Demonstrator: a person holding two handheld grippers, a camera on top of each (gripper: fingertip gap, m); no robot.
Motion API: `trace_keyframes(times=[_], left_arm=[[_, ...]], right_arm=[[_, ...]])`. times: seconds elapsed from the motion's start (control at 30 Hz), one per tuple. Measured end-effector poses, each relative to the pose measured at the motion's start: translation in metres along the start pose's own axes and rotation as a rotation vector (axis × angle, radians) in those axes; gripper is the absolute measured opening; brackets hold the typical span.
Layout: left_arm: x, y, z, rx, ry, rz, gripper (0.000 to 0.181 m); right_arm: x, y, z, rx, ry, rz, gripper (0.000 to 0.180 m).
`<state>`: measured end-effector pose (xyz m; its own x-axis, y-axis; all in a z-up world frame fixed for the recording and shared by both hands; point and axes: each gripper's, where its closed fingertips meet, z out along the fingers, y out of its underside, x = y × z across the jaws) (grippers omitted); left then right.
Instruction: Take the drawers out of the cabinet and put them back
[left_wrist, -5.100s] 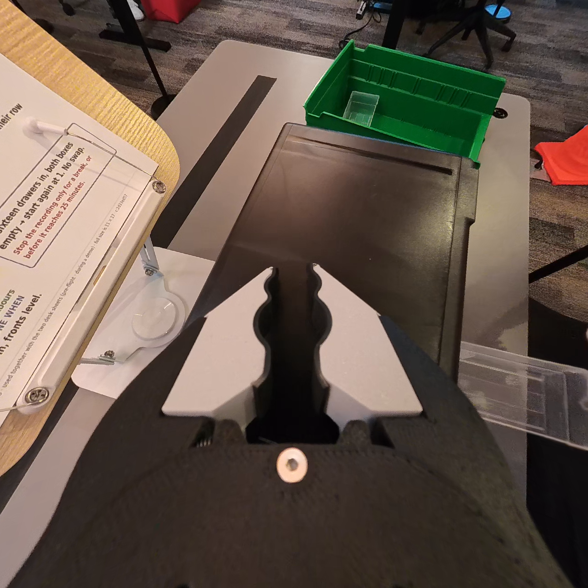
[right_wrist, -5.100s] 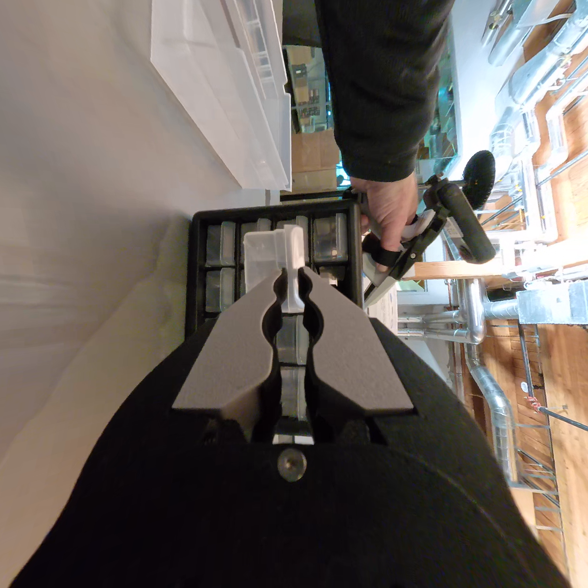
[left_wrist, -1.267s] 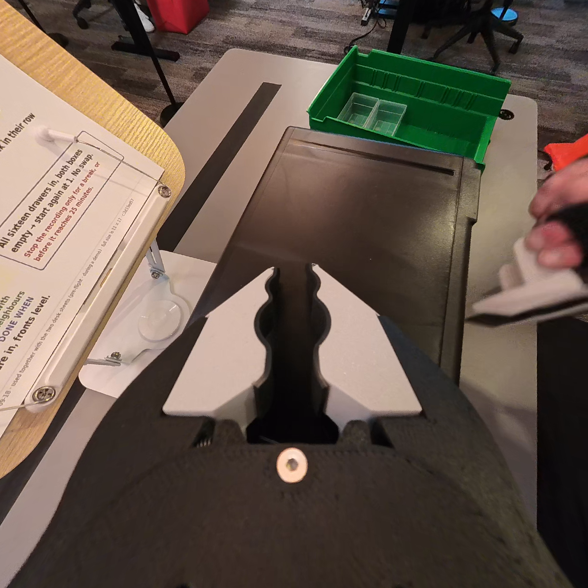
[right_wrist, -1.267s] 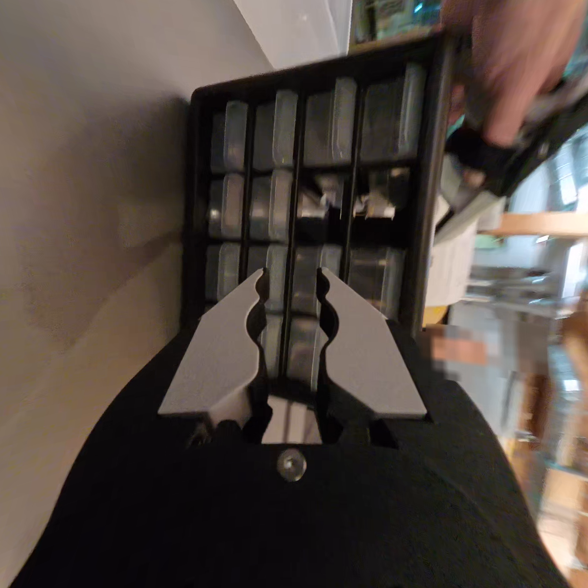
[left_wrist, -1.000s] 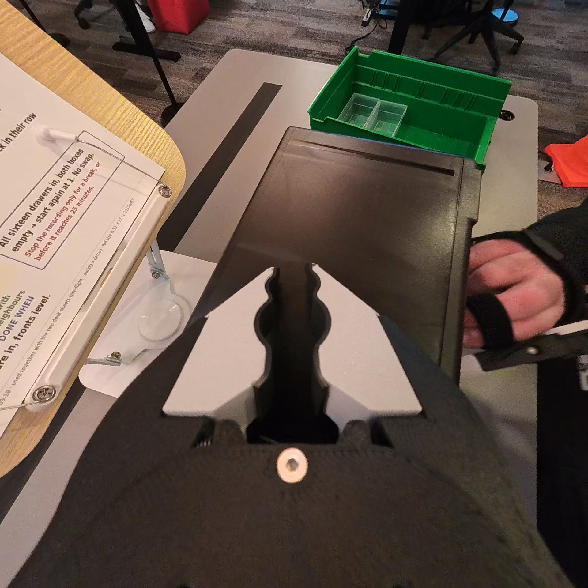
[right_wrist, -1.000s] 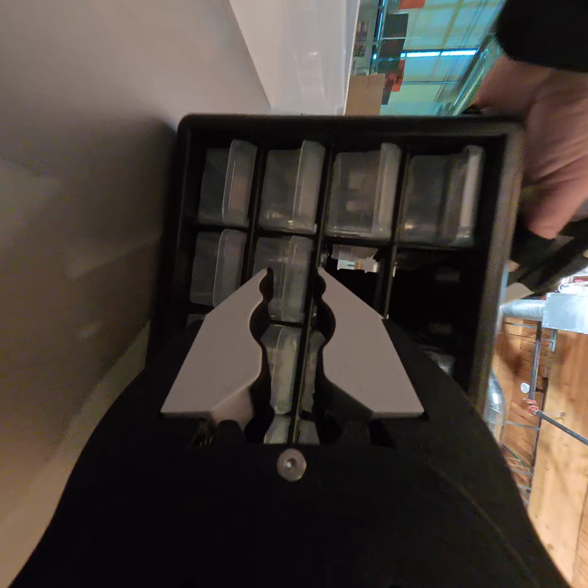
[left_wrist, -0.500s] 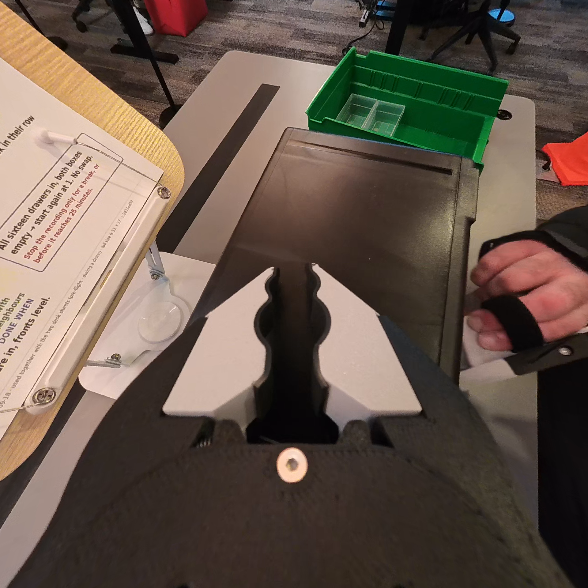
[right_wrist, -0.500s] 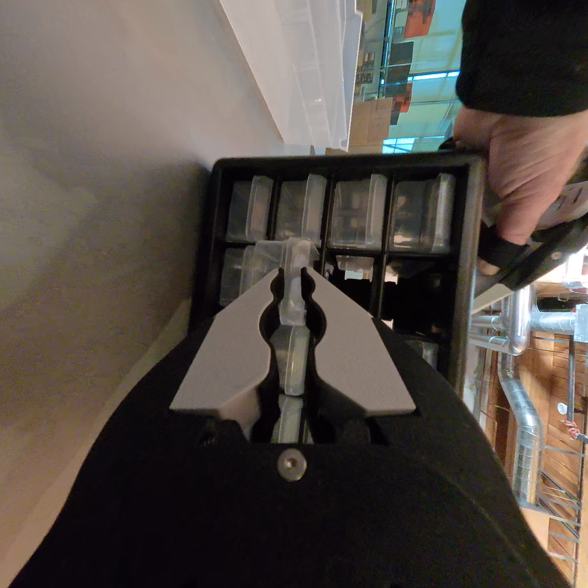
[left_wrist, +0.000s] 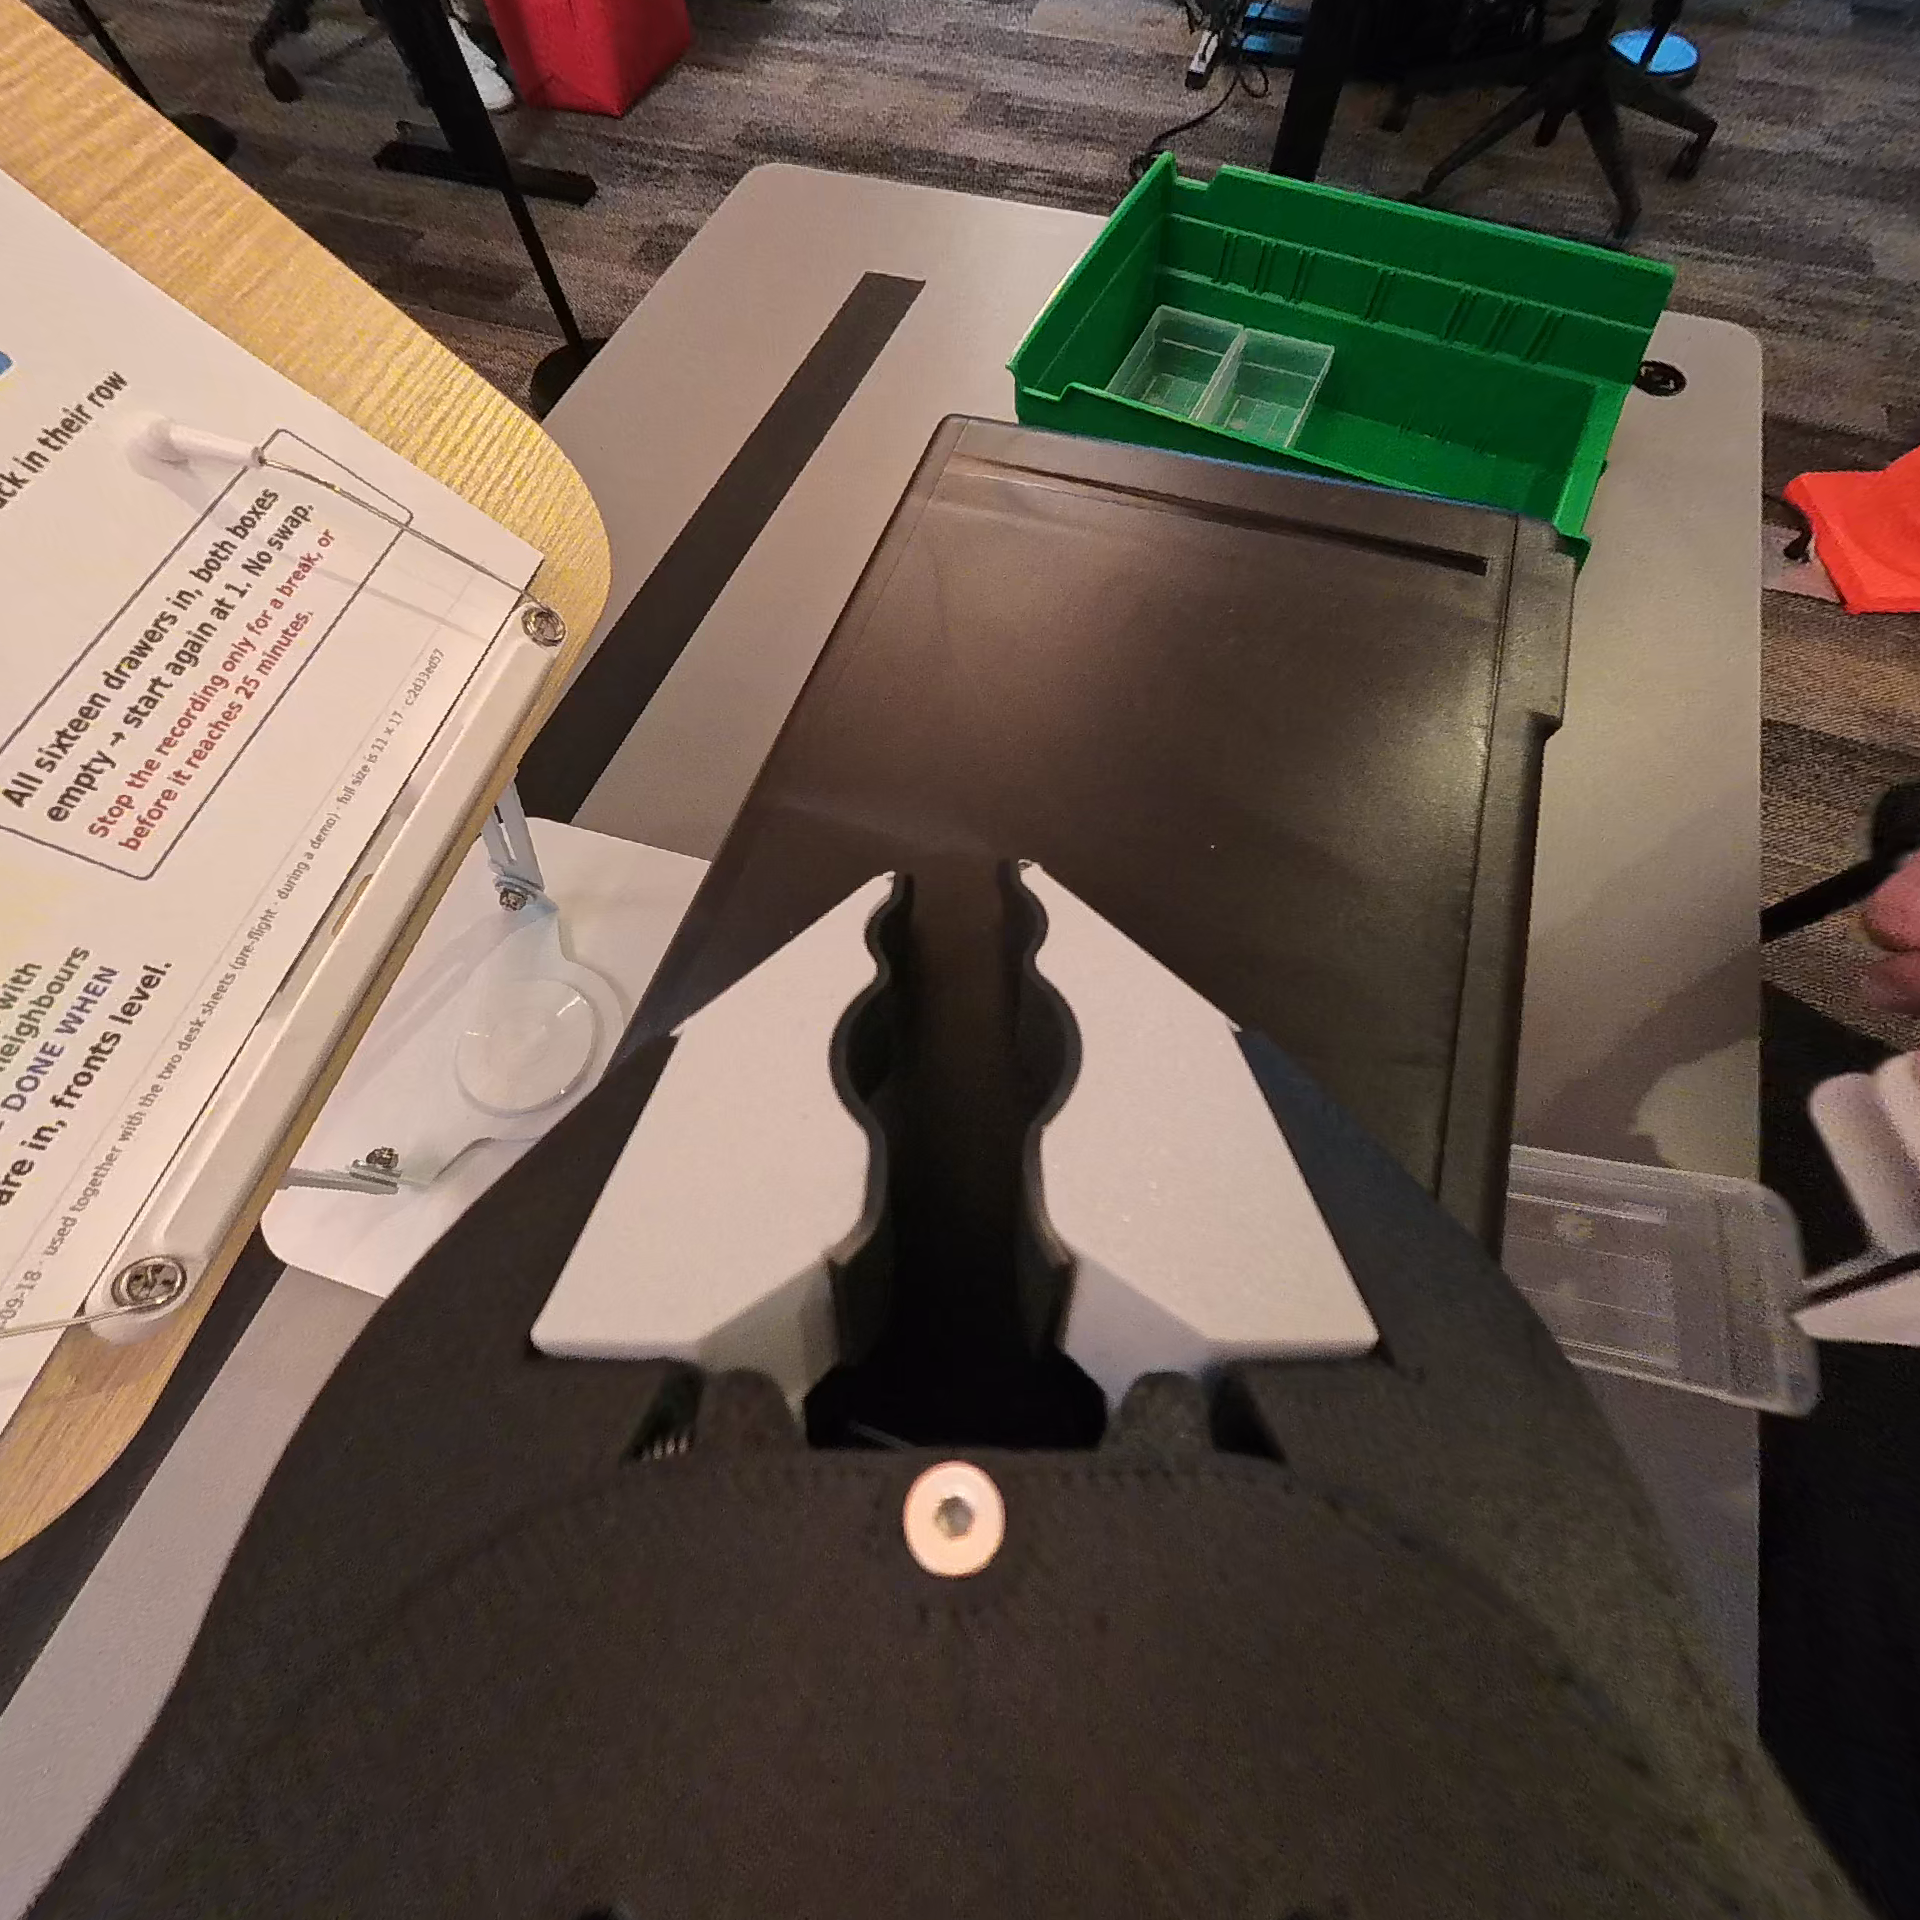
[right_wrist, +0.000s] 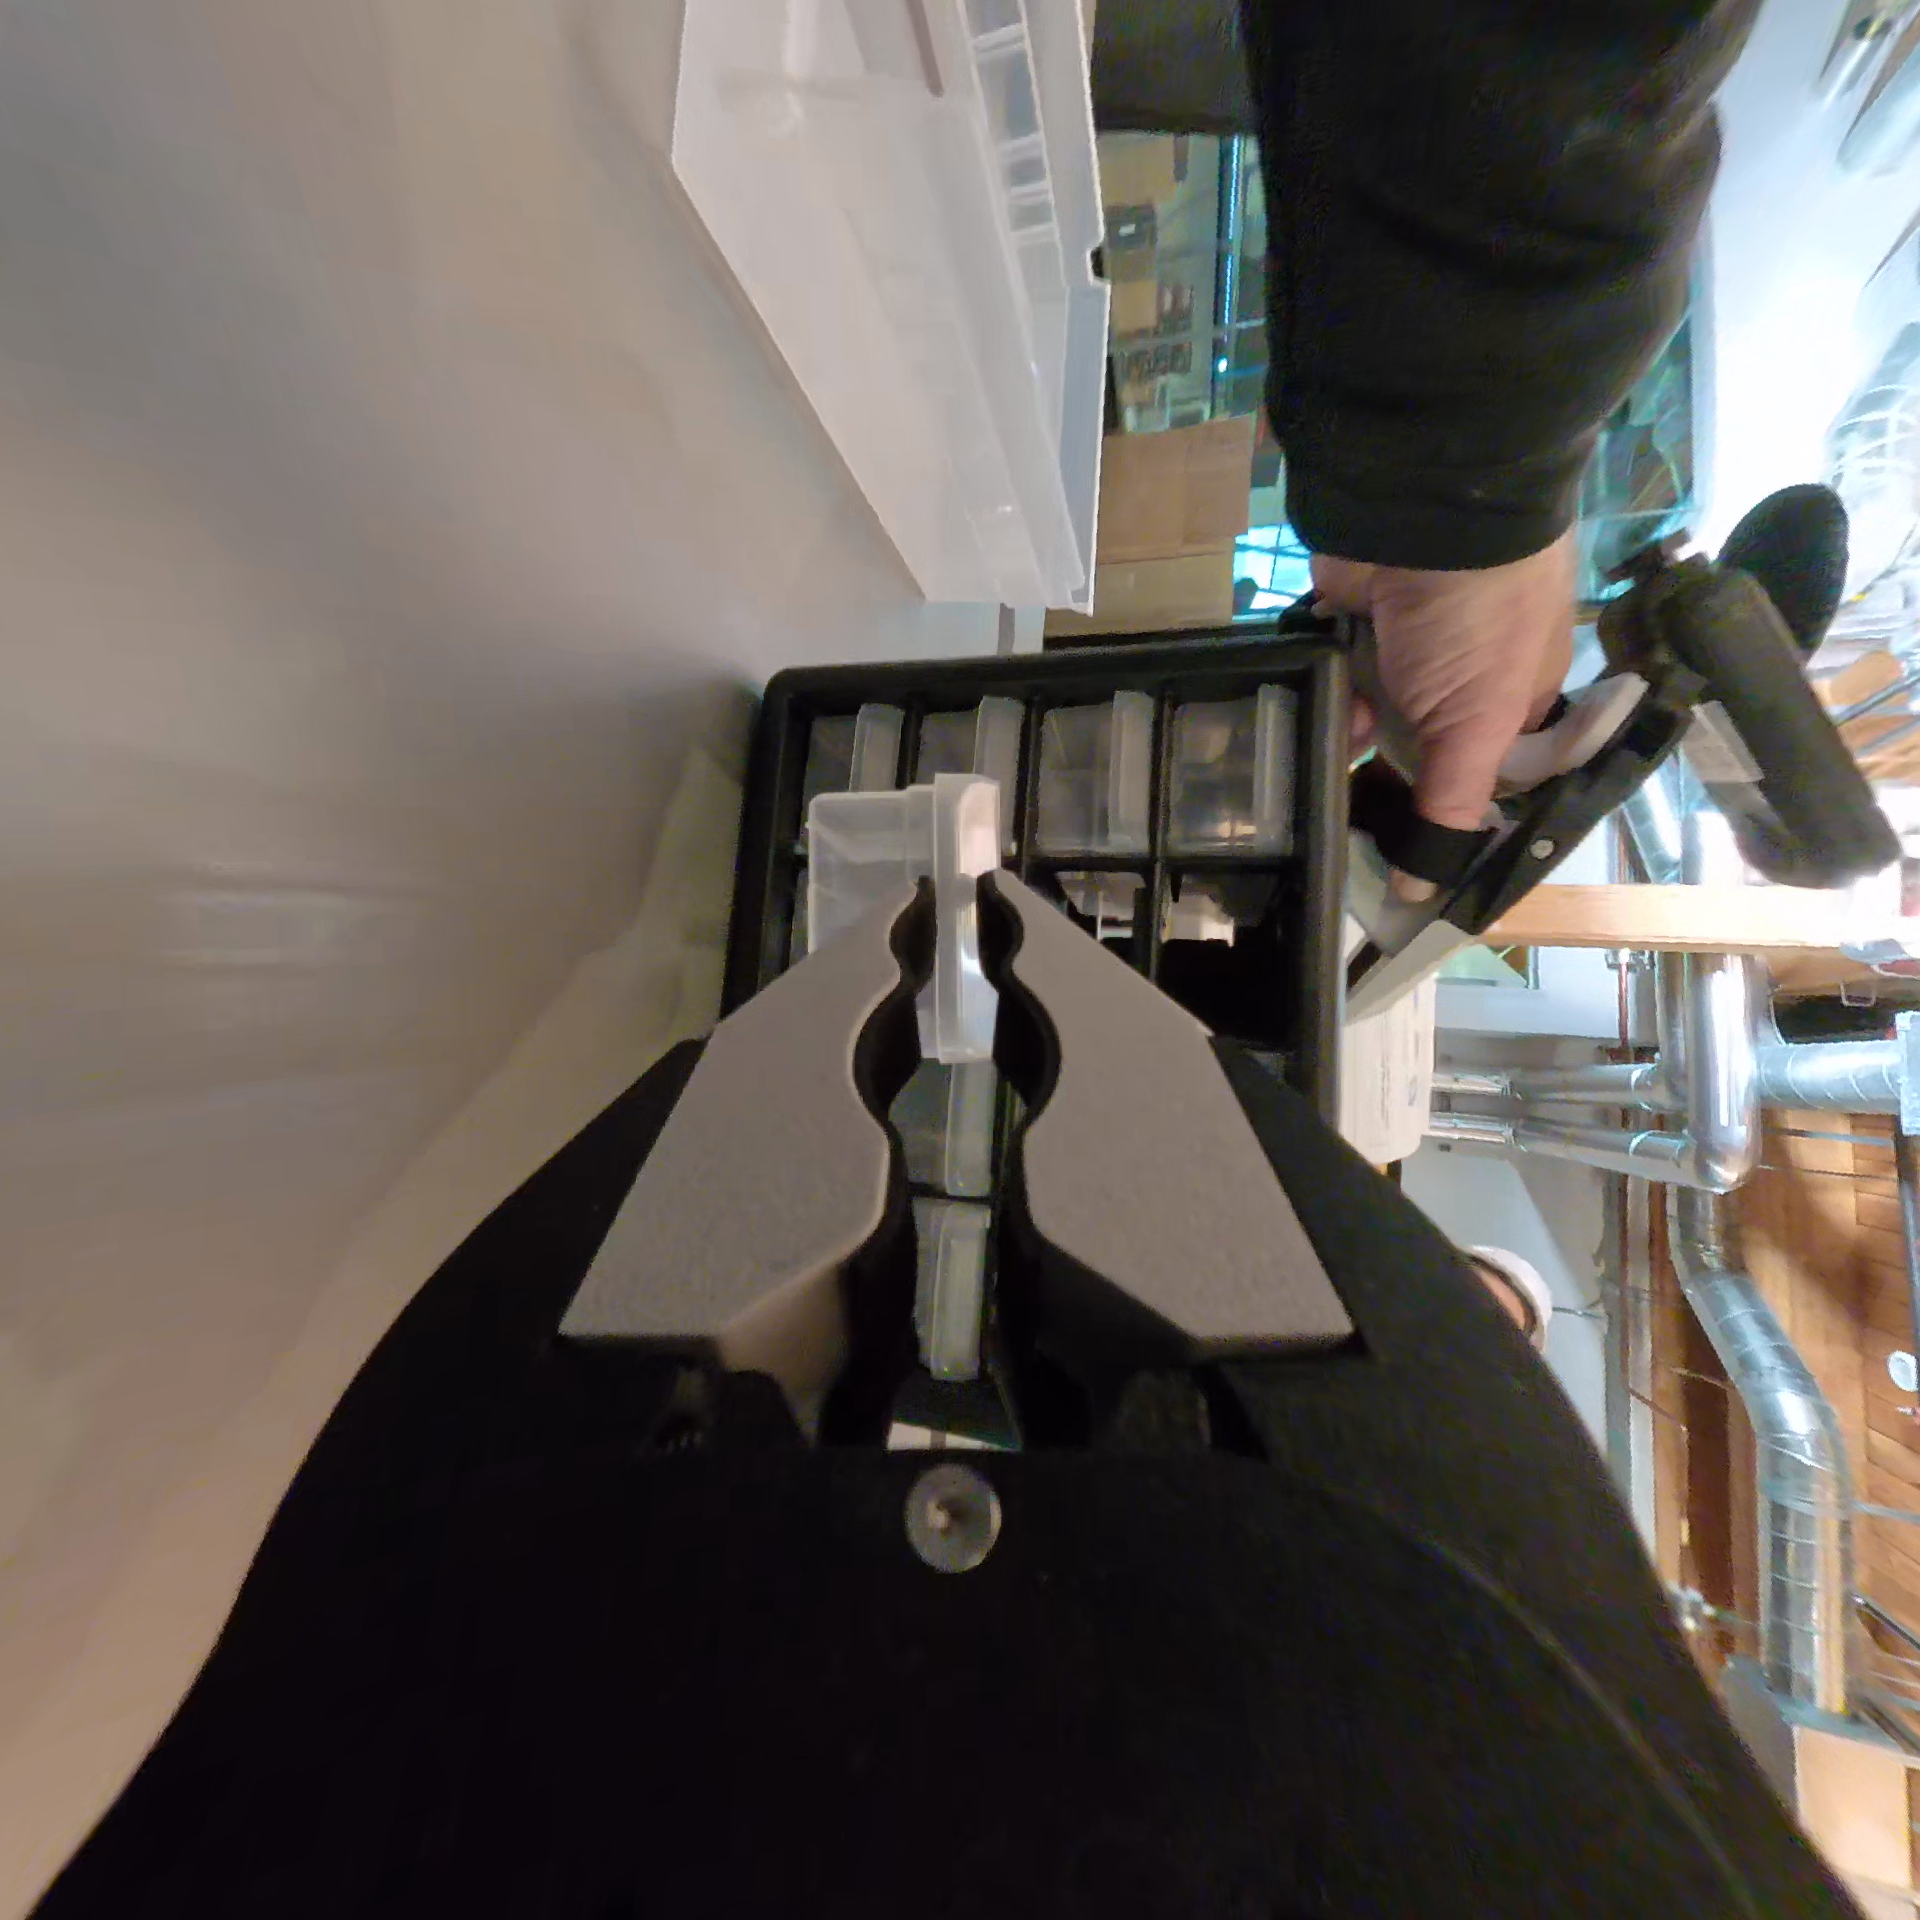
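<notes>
Drawer (right_wrist: 940, 914), partly out of the cabinet (right_wrist: 1049, 831), is pinched by its tab in the right gripper (right_wrist: 951, 883). Left gripper (left_wrist: 956, 873) rests narrowly parted, empty, on the cabinet top; 2 drawers (left_wrist: 1221, 374) lie in the green bin (left_wrist: 1455, 343).

The drawer (right_wrist: 902, 844) stuck out of the cabinet (right_wrist: 1320, 831) front, blocking the way to the slots behind it. 2 slots to its right stood open and dark. The green bin (left_wrist: 1455, 343) sat tight against the cabinet's far end, its right half bare beside 2 clear drawers (left_wrist: 1218, 376). A wooden board (left_wrist: 343, 353) crowded the left side, with a bare strip of table (left_wrist: 686, 416) between.
</notes>
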<state>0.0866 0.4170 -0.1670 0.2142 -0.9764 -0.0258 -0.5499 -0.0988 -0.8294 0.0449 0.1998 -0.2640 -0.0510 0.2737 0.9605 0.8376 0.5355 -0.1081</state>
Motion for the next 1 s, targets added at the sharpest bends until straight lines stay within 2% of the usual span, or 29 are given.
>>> trace_keyframes(times=[0.03,0.23,0.4,0.53,0.6,0.67,0.77,0.83,1.0], left_arm=[[0.0,0.0,0.0,0.0,-0.001,-0.001,0.016],[-0.001,0.0,0.0,0.002,-0.006,-0.001,0.017],[0.0,0.0,0.0,0.002,-0.004,0.002,0.017],[0.0,0.0,0.0,0.002,-0.006,0.005,0.017],[0.0,0.0,0.0,0.003,-0.005,0.006,0.017],[0.0,0.0,0.0,0.003,-0.004,0.005,0.017],[0.0,0.0,0.0,0.003,-0.002,0.005,0.017],[0.0,0.0,0.0,0.002,-0.002,0.004,0.017],[0.0,0.0,0.0,0.004,-0.01,0.003,0.016]], right_arm=[[0.002,-0.003,-0.004,0.008,0.003,-0.007,0.003],[-0.004,-0.002,-0.022,0.027,-0.049,-0.009,0.001],[-0.027,0.022,-0.048,0.014,-0.201,0.086,0.004],[-0.065,0.058,-0.08,-0.074,-0.485,0.224,0.024],[-0.088,0.079,-0.101,-0.189,-0.706,0.436,0.034],[-0.093,0.095,-0.106,-0.289,-0.766,0.645,0.067],[-0.081,0.095,-0.091,-0.36,-0.717,0.897,0.084],[-0.08,0.078,-0.074,-0.353,-0.748,1.012,0.097],[-0.101,0.092,-0.023,-0.541,-0.715,0.897,0.086]])
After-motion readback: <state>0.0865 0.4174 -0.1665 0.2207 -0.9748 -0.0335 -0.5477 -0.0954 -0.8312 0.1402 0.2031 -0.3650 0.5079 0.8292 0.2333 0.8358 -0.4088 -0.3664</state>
